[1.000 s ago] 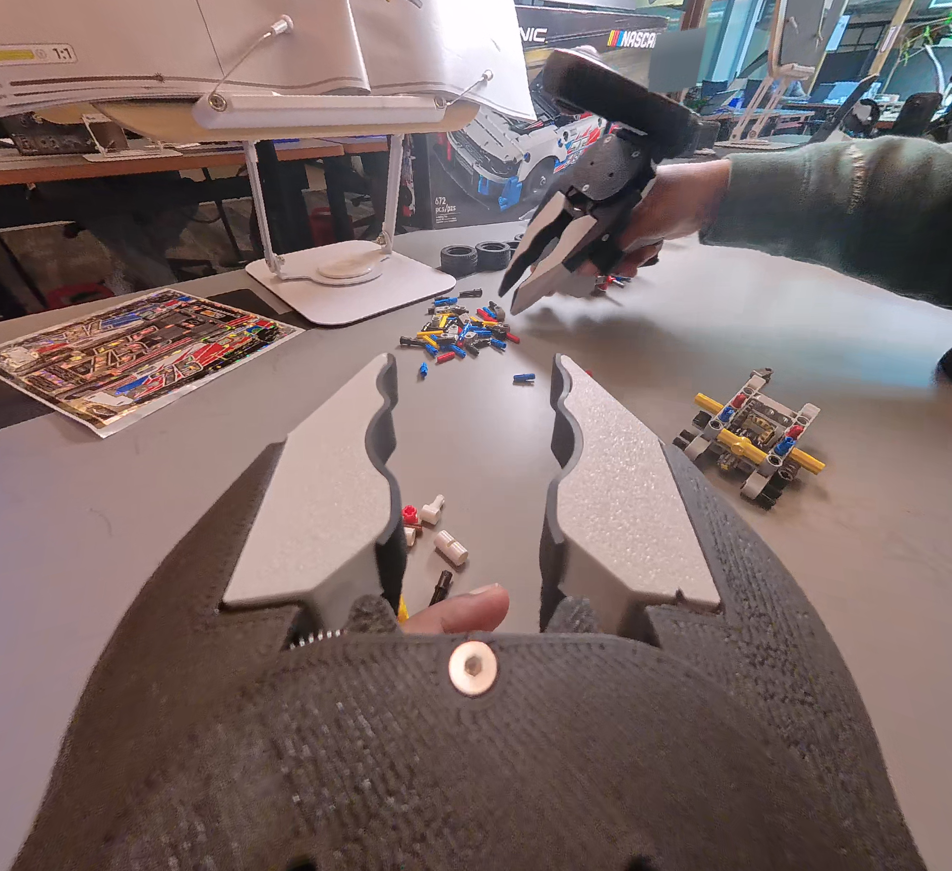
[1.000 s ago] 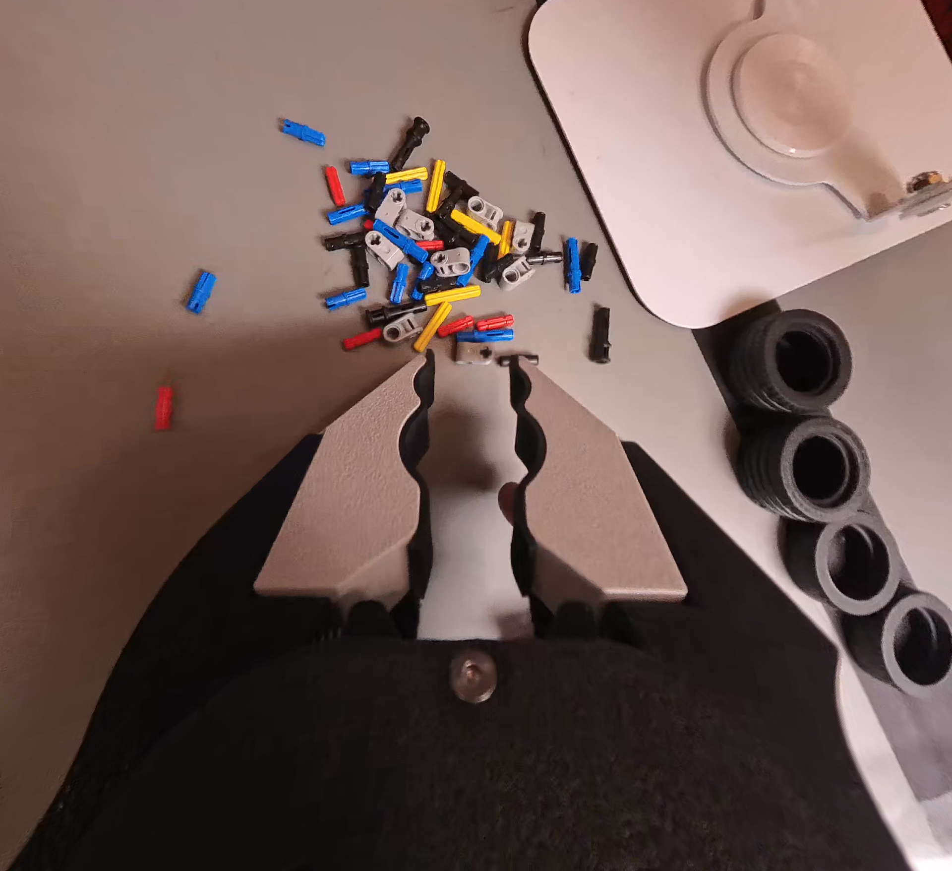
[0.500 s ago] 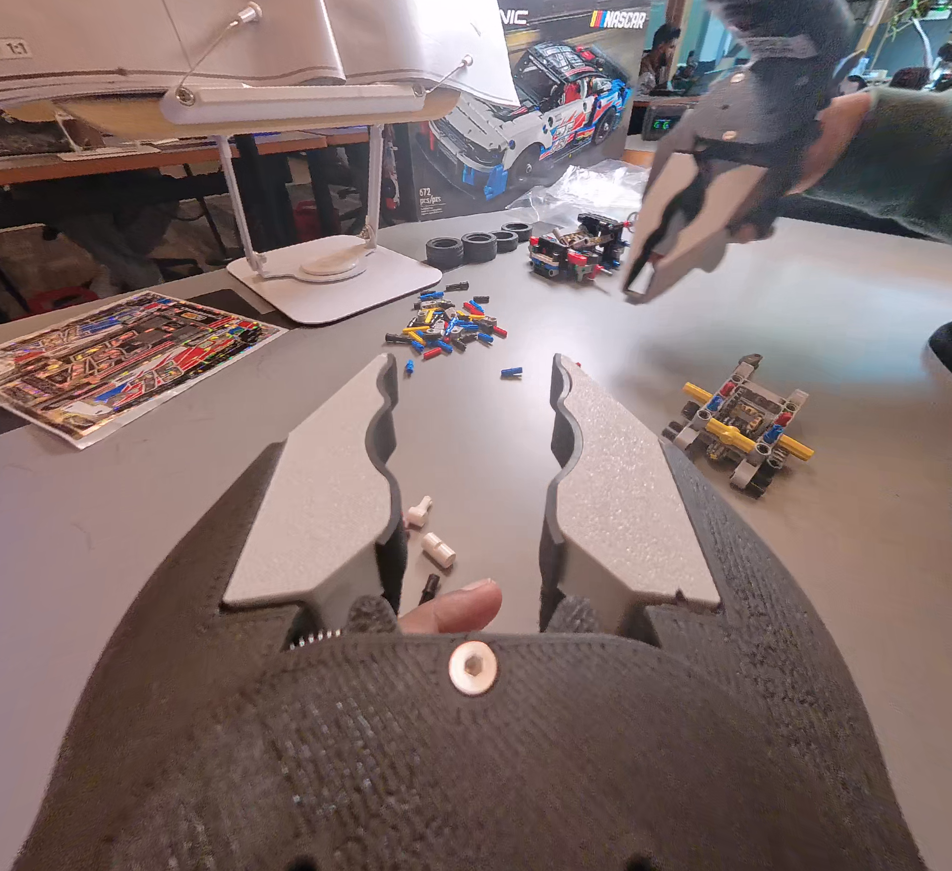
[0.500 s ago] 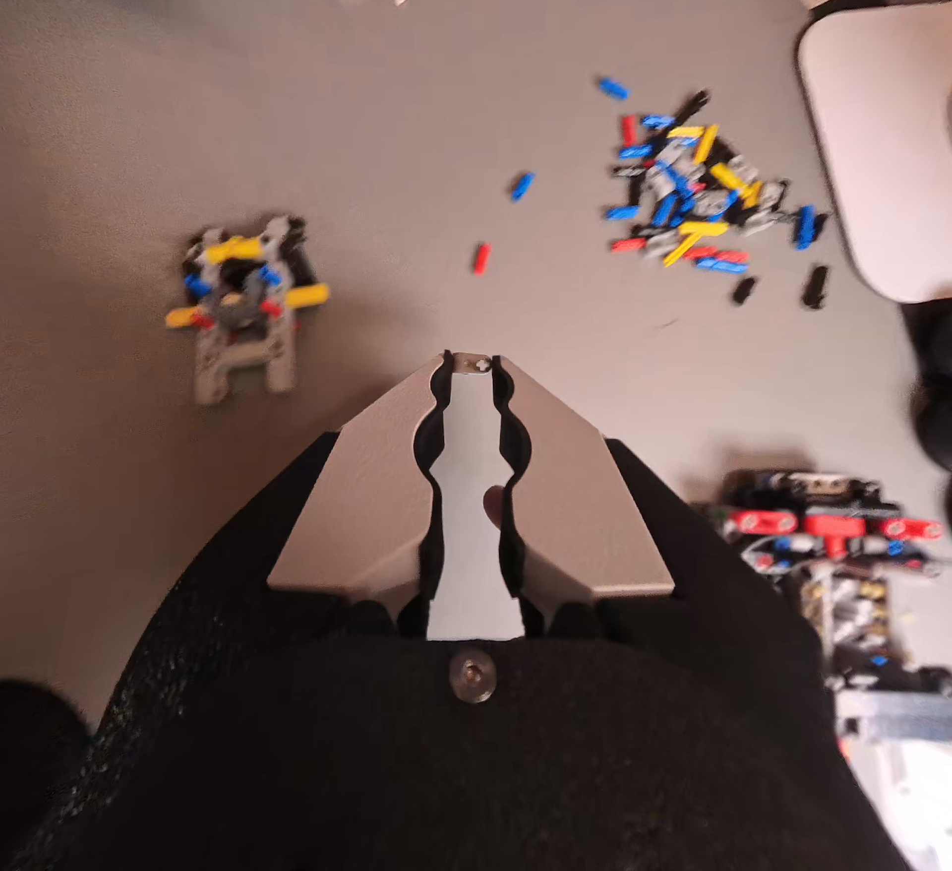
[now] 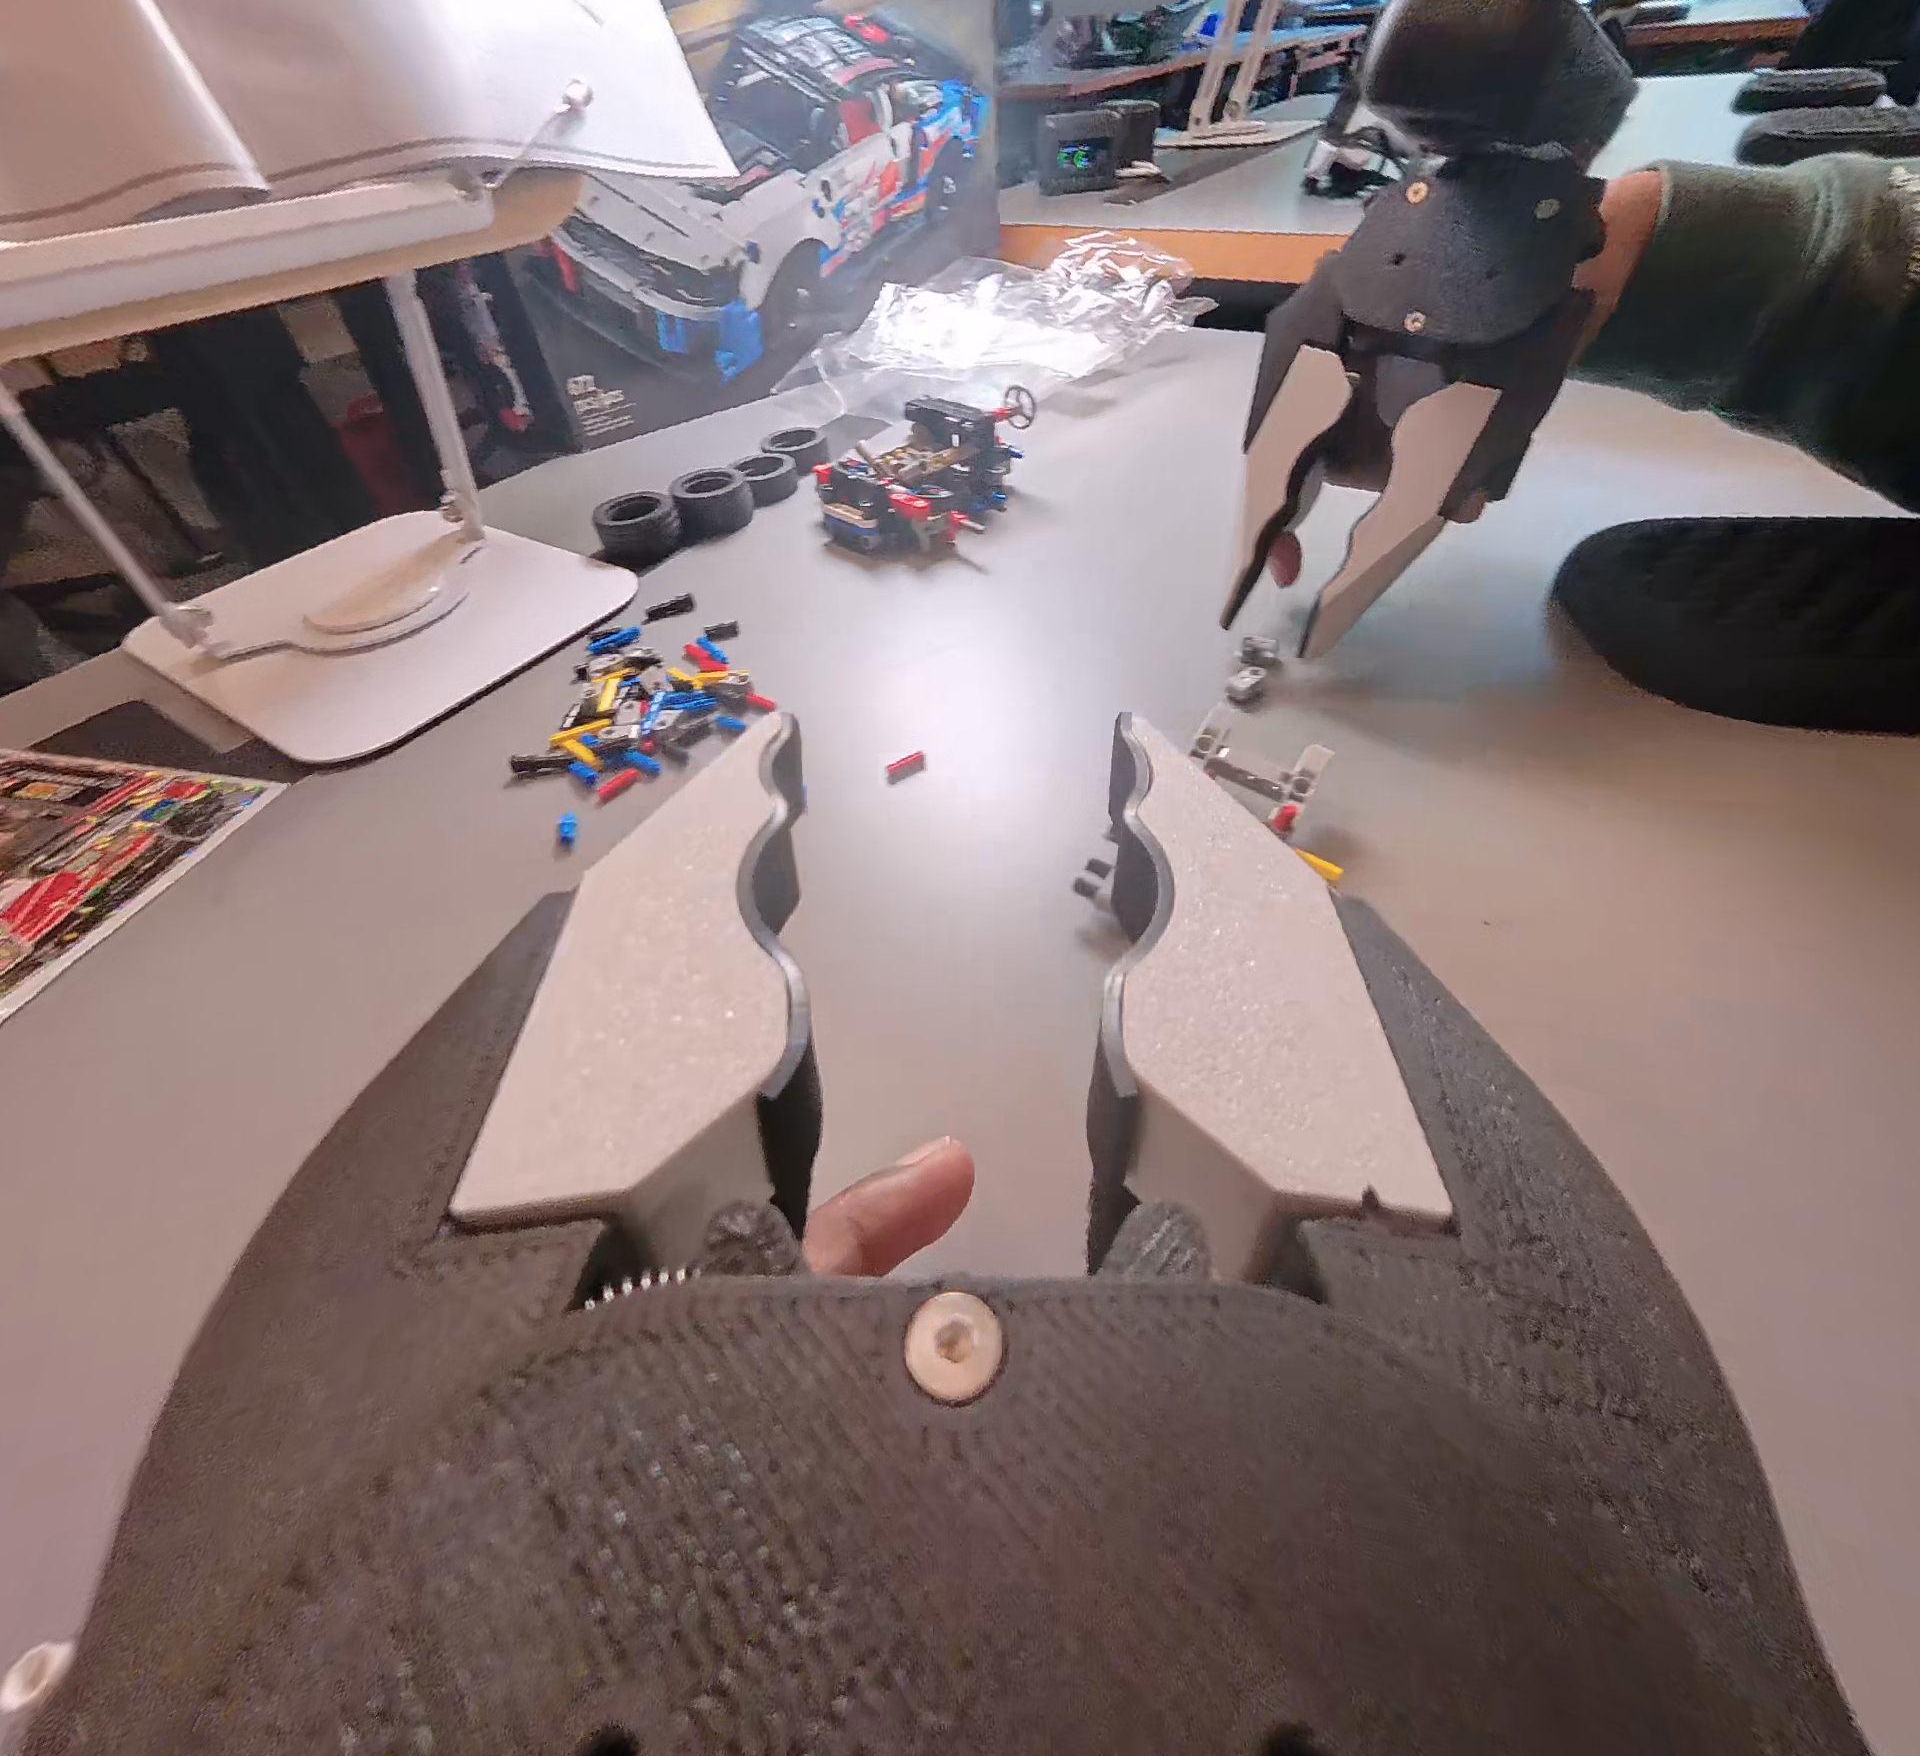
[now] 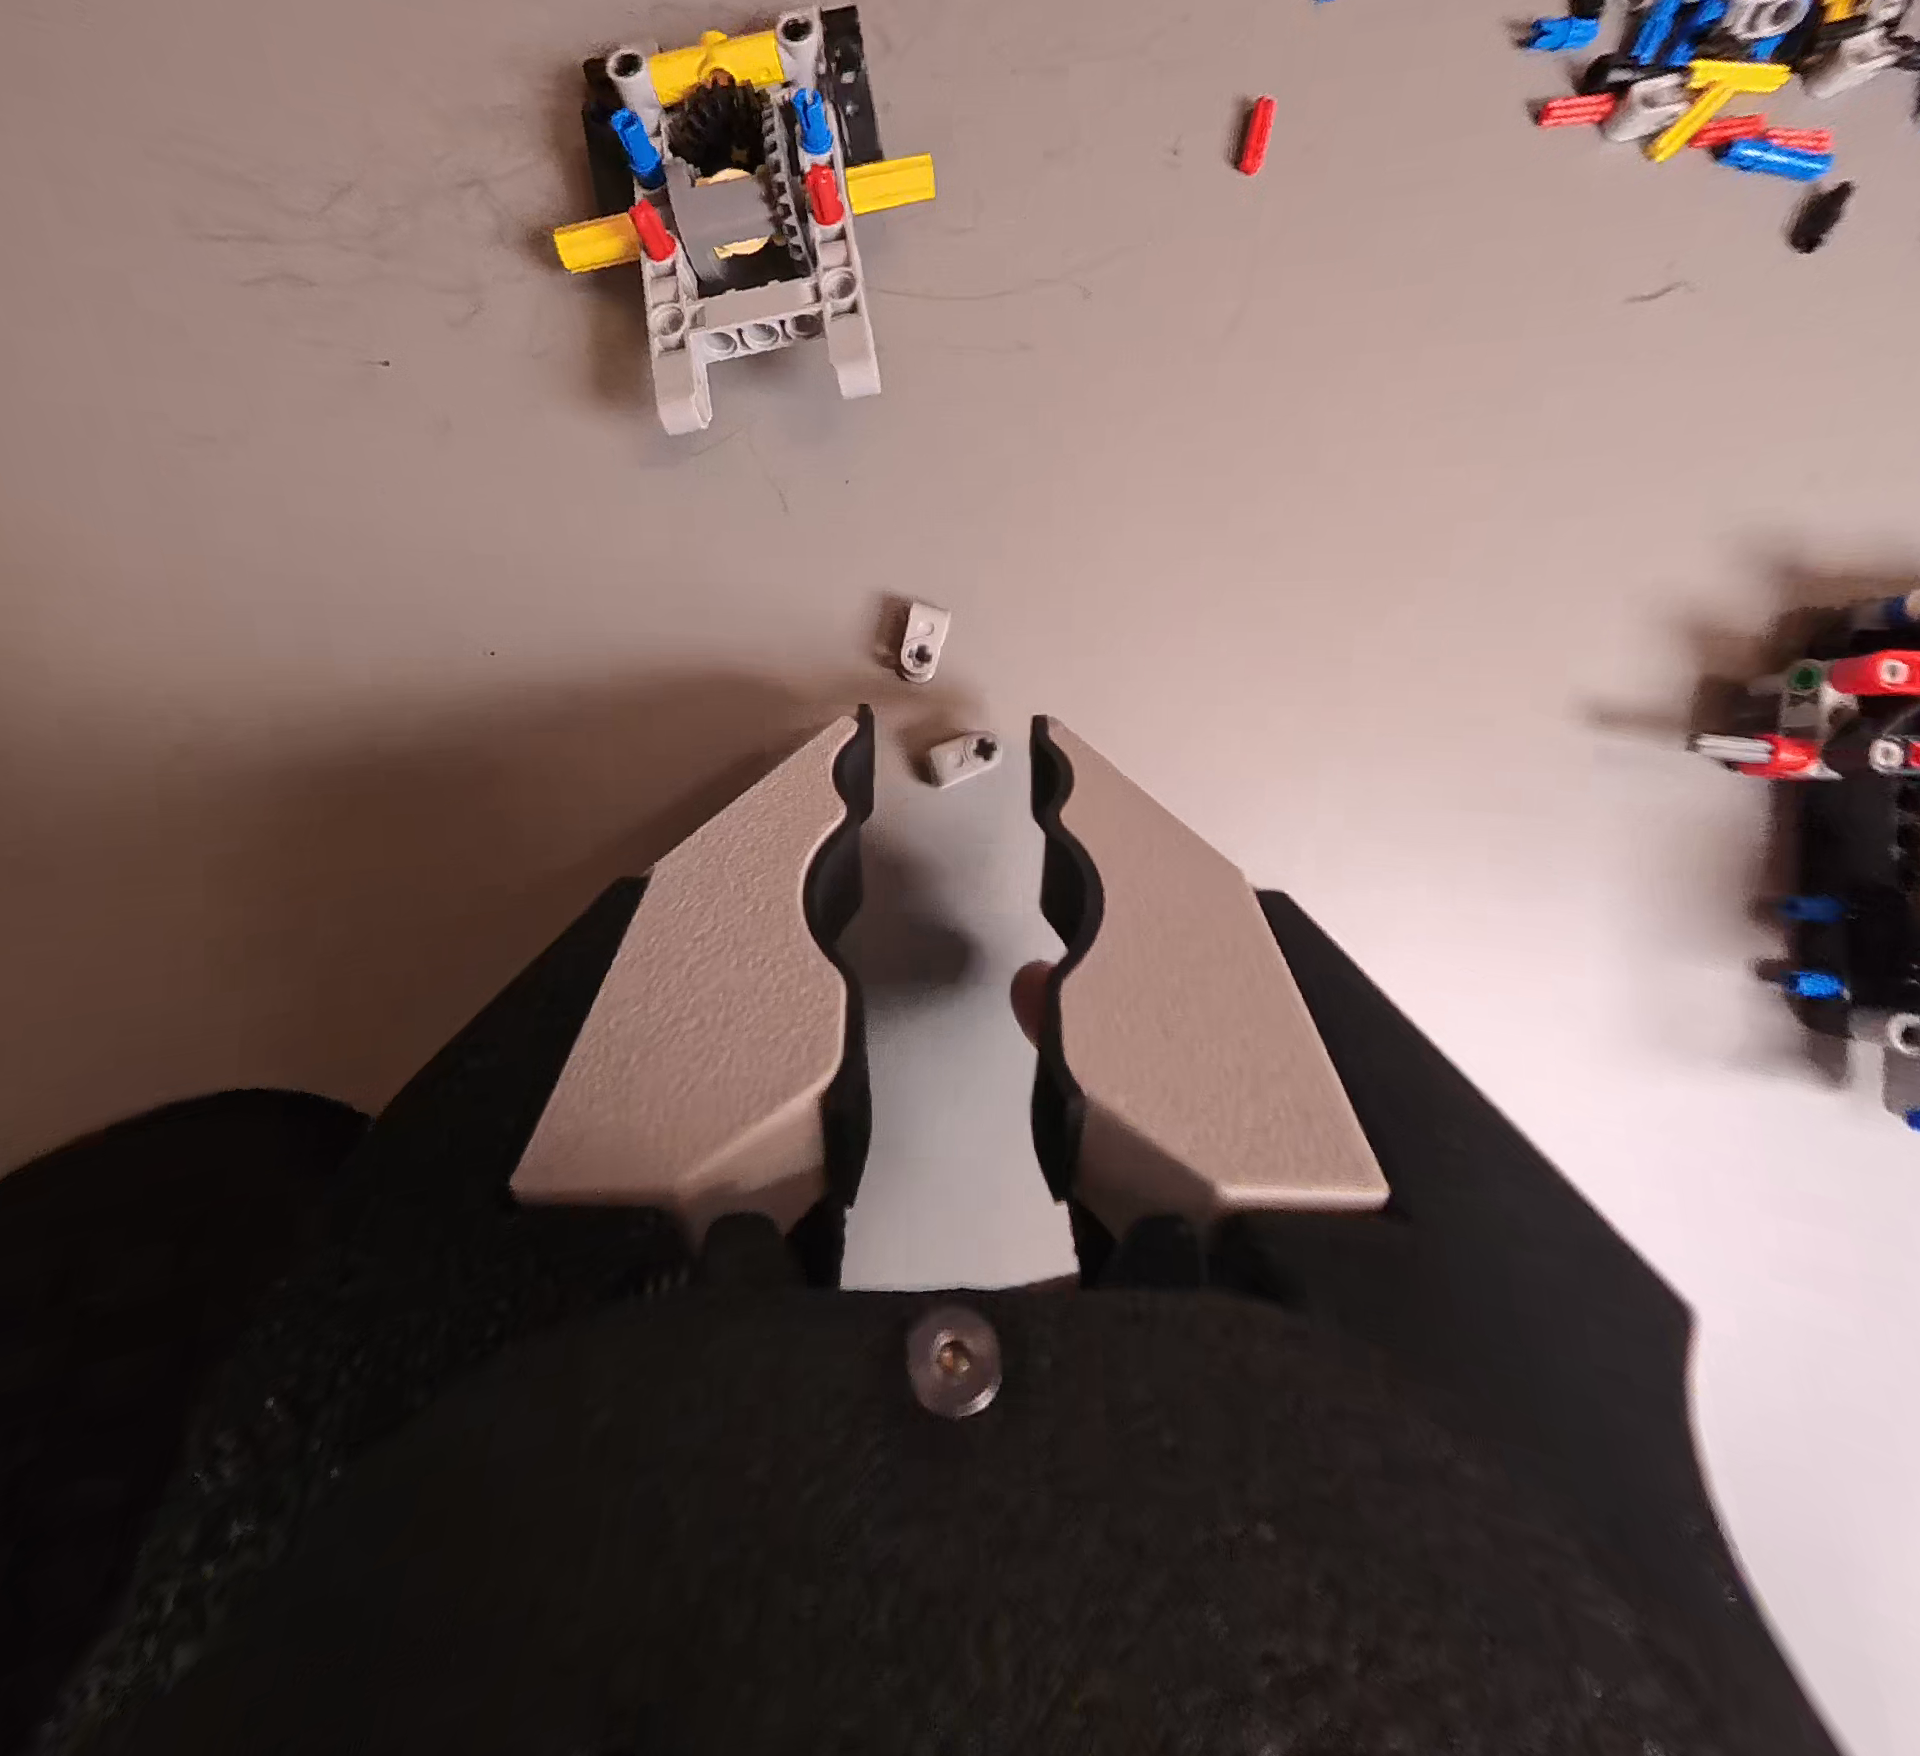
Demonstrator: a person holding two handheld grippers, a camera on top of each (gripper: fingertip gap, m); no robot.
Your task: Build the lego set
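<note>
Two grey connectors on the table: one (image 6: 962, 757) lying between the tips of the right gripper (image 6: 951, 732), the other (image 6: 923, 638) just beyond them. One half-built axle frame (image 6: 743, 210) farther ahead and to the left; one red pin (image 6: 1255, 134) ahead to the right; one loose pile of pins (image 6: 1725, 13) far right; one dark chassis (image 6: 1860, 833) off to the right. Four tyres (image 5: 717, 498) in a row, seen past the left gripper (image 5: 956, 750).

Right gripper released, jaws partly spread, gripping nothing, tips apart from the connector. Left gripper wide open, empty, hovering above the table with the axle frame just right of its right finger.
</note>
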